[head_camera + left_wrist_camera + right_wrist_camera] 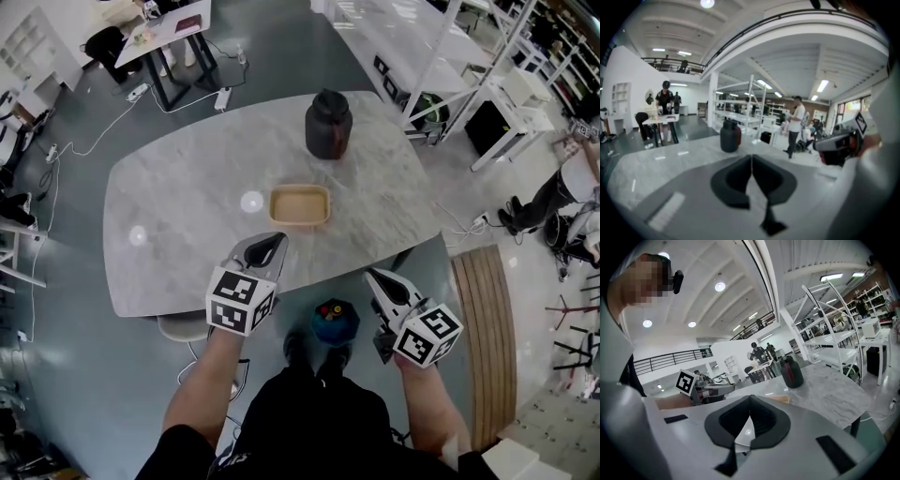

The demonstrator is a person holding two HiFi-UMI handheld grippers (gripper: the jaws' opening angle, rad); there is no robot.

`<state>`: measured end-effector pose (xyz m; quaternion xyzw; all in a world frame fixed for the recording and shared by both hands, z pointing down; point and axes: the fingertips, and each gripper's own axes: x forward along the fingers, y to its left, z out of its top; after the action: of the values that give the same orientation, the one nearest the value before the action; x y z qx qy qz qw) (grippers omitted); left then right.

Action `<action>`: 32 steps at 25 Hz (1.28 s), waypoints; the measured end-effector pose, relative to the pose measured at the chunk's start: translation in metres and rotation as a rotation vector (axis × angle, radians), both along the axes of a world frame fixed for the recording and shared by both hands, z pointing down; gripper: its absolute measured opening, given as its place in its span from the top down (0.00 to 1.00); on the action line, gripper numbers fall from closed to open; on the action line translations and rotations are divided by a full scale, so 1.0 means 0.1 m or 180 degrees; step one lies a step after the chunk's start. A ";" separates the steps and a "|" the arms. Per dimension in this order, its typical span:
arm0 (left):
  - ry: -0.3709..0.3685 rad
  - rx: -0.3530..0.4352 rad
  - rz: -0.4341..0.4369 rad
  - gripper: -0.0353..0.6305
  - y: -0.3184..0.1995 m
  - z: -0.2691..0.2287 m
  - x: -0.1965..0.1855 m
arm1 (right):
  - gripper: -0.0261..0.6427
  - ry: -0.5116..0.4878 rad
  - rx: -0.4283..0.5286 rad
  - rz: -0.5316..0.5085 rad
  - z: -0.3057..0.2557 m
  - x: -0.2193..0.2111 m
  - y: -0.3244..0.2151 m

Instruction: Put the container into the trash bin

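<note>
A shallow tan container (300, 206) lies empty near the middle of the marble table (178, 216). Behind it stands a dark, rounded trash bin (328, 122), also seen in the left gripper view (730, 136) and the right gripper view (791, 372). My left gripper (272, 242) hovers over the table's near edge, just short of the container, jaws shut and empty (751, 157). My right gripper (373, 277) is off the table's near right corner, jaws together with nothing between them (750, 399). Only a tan sliver of the container (783, 399) shows past the right gripper's body.
A blue object (335, 322) and a round white stool (178, 326) sit on the floor below the table's near edge. A wooden bench (487, 328) is at the right. White shelving (441, 56) stands behind the table, and people stand farther off.
</note>
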<state>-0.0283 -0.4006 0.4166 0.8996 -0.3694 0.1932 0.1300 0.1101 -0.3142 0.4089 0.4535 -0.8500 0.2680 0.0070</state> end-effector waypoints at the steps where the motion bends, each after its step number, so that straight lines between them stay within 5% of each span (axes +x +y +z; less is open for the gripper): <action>1: -0.0016 -0.0027 0.0003 0.93 -0.06 0.08 0.02 | 0.97 -0.0007 -0.0032 0.0018 0.06 0.02 -0.04; 13: -0.0612 -0.0295 0.0621 0.75 -0.40 0.99 0.41 | 0.97 -0.0021 -0.0256 0.0066 0.33 0.10 -0.25; 18: -0.0871 -0.0300 0.0765 0.72 -0.52 1.29 0.46 | 0.97 0.0008 -0.0358 0.0117 0.43 0.19 -0.19; 24: -0.1465 -0.0267 0.1123 0.69 -0.59 1.71 0.45 | 0.97 0.0015 -0.0433 0.0179 0.48 0.27 -0.13; 32: -0.1882 -0.0249 0.1217 0.69 -0.76 2.06 0.44 | 0.97 0.0044 -0.0540 0.0248 0.58 0.30 0.00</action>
<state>0.0158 -0.4769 0.6224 0.8520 -0.2084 0.4801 0.0134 0.1403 -0.3145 0.4664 0.4858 -0.8059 0.3359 0.0408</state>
